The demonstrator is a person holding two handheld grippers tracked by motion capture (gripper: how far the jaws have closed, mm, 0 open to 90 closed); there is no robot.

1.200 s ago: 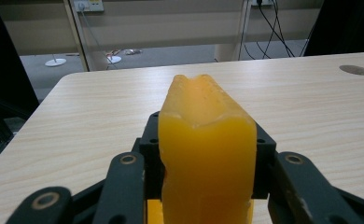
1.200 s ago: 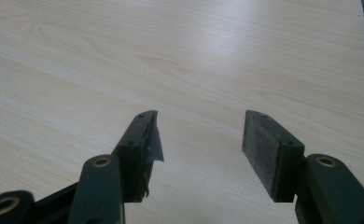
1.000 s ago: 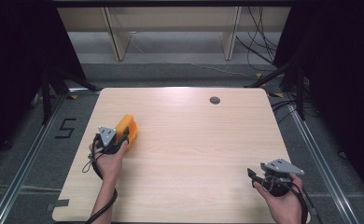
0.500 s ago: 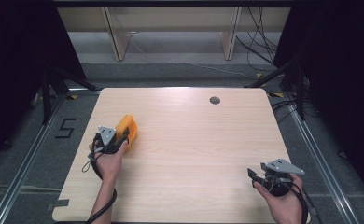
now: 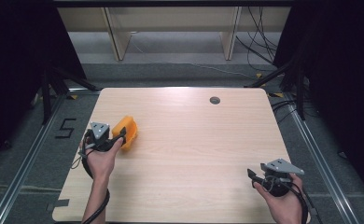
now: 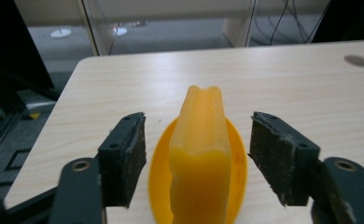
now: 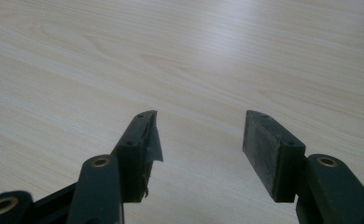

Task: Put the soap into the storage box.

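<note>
Lying at the left-centre of the high view, an orange plastic piece (image 5: pixel 126 131) rests on the light wood table (image 5: pixel 189 154), its long axis running from lower left to upper right of the frame. In the left gripper view it (image 6: pixel 201 154) reads as a round dish-like base with an upright ridge standing on it, the ridge running away from the camera toward the far table edge; its exact kind cannot be told.

Left gripper (image 5: pixel 119 137): jaws spread wide, one on each side of the ridge, gaps visible on both sides, nothing clamped. Left hand (image 5: pixel 101 156) wraps the grip from behind; forearm enters from the bottom edge, angled slightly right, cable trailing down along it.

Right gripper (image 5: pixel 253 175): lower right of the high view, near the table's front right corner, jaws pointing toward frame left. In its own view the gripper (image 7: pixel 199 135) has its jaws well apart, bare tabletop between them. Right hand (image 5: pixel 283 203) holds it from below.

Writing: a dark "5" (image 5: pixel 66 128) marked on the floor left of the table. A small dark round hole (image 5: pixel 214 100) sits near the table's far edge.
</note>
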